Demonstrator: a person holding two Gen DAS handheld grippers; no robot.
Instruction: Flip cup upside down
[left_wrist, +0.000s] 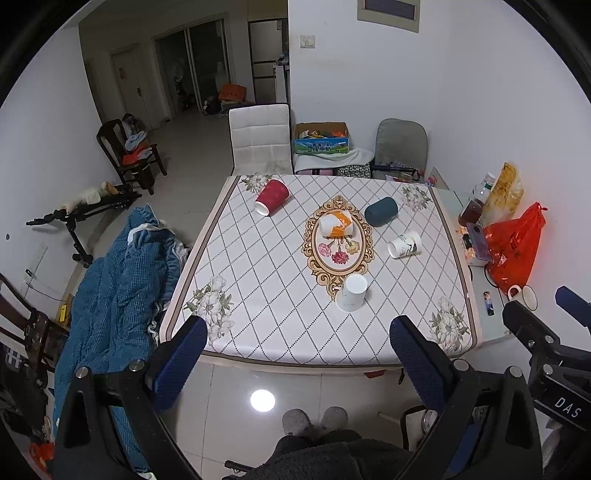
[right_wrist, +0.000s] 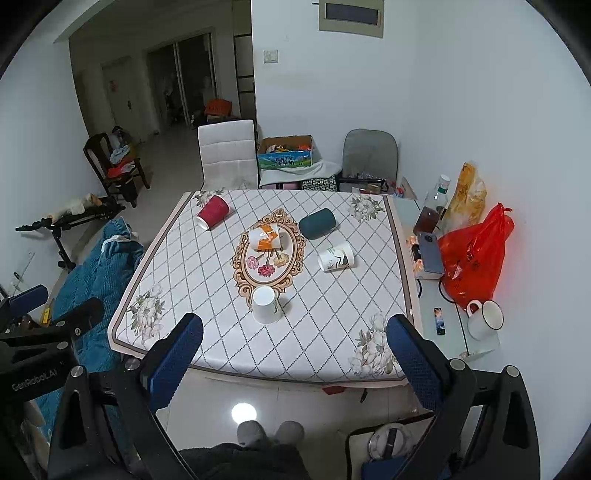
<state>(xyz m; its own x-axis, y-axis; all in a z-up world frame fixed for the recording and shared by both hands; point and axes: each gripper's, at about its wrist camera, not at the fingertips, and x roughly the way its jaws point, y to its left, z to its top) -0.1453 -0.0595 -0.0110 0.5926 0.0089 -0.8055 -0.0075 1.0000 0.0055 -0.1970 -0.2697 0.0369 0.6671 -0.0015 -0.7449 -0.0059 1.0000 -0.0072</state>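
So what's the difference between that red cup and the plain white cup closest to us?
The red cup lies on its side near the table's far left corner; the white cup stands on end, wider end down, near the front. The red cup shows a white rim and inside; on the white cup I can't tell whether the end facing up is open or closed. Both look like paper cups, both apart from the grippers.
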